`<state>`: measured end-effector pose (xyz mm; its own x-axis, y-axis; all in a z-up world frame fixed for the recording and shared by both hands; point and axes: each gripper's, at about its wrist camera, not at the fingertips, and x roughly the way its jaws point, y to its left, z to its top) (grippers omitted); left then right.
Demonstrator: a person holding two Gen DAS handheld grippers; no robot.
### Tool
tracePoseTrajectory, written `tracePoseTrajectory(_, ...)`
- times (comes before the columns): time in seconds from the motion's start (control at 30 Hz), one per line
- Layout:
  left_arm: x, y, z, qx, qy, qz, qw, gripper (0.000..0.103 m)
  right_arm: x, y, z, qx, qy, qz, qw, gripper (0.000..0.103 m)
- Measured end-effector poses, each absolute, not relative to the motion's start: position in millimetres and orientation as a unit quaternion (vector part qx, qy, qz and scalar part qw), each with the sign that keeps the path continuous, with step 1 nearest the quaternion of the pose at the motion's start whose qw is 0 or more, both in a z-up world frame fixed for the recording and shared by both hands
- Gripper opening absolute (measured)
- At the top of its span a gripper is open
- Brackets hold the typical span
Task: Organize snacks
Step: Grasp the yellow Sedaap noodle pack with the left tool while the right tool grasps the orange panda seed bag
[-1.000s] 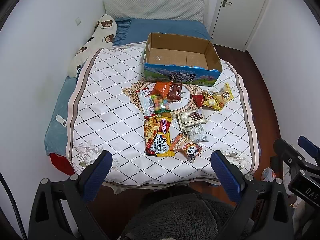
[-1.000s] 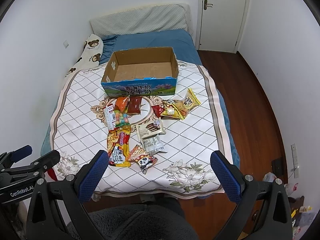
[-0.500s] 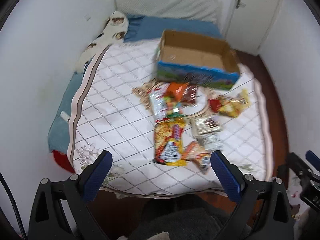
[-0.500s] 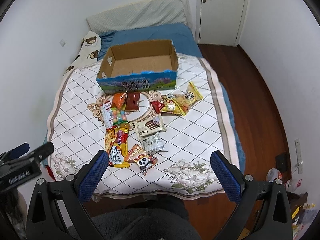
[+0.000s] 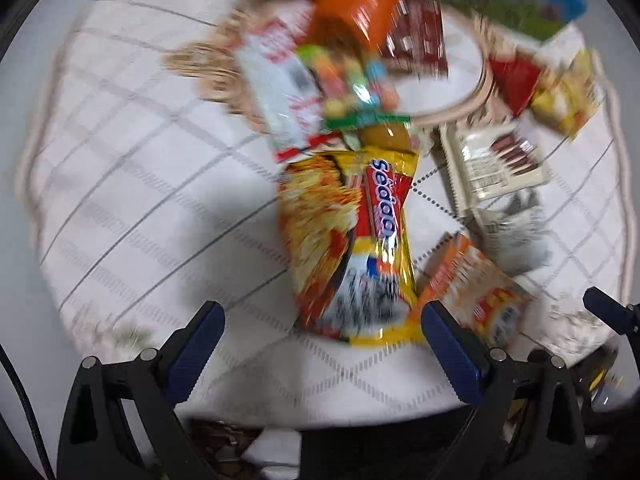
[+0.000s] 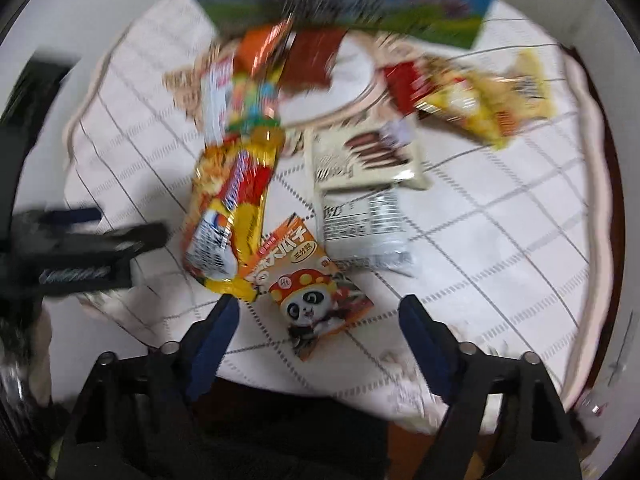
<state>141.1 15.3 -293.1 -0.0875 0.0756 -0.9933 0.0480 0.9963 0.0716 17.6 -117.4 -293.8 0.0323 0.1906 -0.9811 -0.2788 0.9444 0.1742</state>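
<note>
Snack packs lie in a heap on the quilted cover (image 5: 140,200). My left gripper (image 5: 320,320) hangs open just above the near end of the yellow and red noodle pack (image 5: 352,232), touching nothing. My right gripper (image 6: 318,308) points down over the orange panda snack pack (image 6: 316,292); its jaws are closing with the pack's near half between them, and the pads stand clear of it. A cream chocolate-stick pack (image 6: 364,164) and a silver pack (image 6: 364,228) lie just beyond. The blue and green cardboard box (image 6: 340,0) stands behind the heap.
More packs lie toward the box: orange (image 5: 356,12), dark red (image 5: 416,36), a candy bag (image 5: 352,80), and red and yellow ones (image 6: 472,100) at the right. My left gripper (image 6: 80,240) shows at the left of the right wrist view. The cover's near edge runs under both grippers.
Both grippers have dropped sharply toward the bed and tipped downward, so the snacks now fill both views. The right jaws stand narrower than before. The pictures are blurred by the motion.
</note>
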Motion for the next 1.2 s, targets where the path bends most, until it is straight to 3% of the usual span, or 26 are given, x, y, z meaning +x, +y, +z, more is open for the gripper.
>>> tracePoseTrajectory(0.1,155.9,5.0,-337.4,0.065,0.757,-0.001,0.65,0.101,22.4,-103.3,-322.7,-0.058,0.691,0.182,0.698,0.079)
tracePoseTrajectory(0.2,157.8,7.3,-353.5,0.045,0.759,-0.01,0.649,0.079,26.7,-92.1,-338.1,-0.084,0.701,0.197,0.68,0.079)
tracePoseTrajectory(0.37,138.1,24.0,-340.7,0.052,0.74,0.005,0.67,0.074,32.2,-64.2,-369.0,-0.126,0.717,0.232,0.645,0.074)
tracePoseTrajectory(0.5,113.3,47.0,-336.3,0.045,0.744,0.018,0.667,0.074,29.7,-46.2,-394.0,-0.157,0.728,0.239,0.623,0.069)
tracePoseTrajectory(0.57,101.6,57.5,-330.3,0.044,0.744,0.023,0.666,0.074,28.1,-42.7,-399.5,-0.16,0.73,0.227,0.625,0.058)
tracePoseTrajectory(0.7,92.6,65.4,-326.2,0.034,0.744,0.025,0.667,0.076,34.9,-58.5,-409.1,-0.034,0.748,0.144,0.647,0.056)
tracePoseTrajectory(0.8,93.3,66.2,-331.8,0.03,0.746,0.024,0.664,0.077,37.1,-70.0,-415.6,0.053,0.756,0.092,0.645,0.056)
tracePoseTrajectory(0.93,111.3,72.0,-348.9,0.026,0.751,0.019,0.659,0.09,35.8,-63.4,-421.2,0.1,0.77,0.11,0.62,0.066)
tracePoseTrajectory(1.03,108.6,87.7,-358.7,0.002,0.752,0.011,0.659,0.091,39.3,-54.9,-418.6,0.057,0.76,0.113,0.637,0.07)
tracePoseTrajectory(1.2,95.6,122.3,-367.5,-0.042,0.75,0.014,0.66,0.084,50.1,-27.0,-420.0,-0.027,0.763,0.125,0.633,0.07)
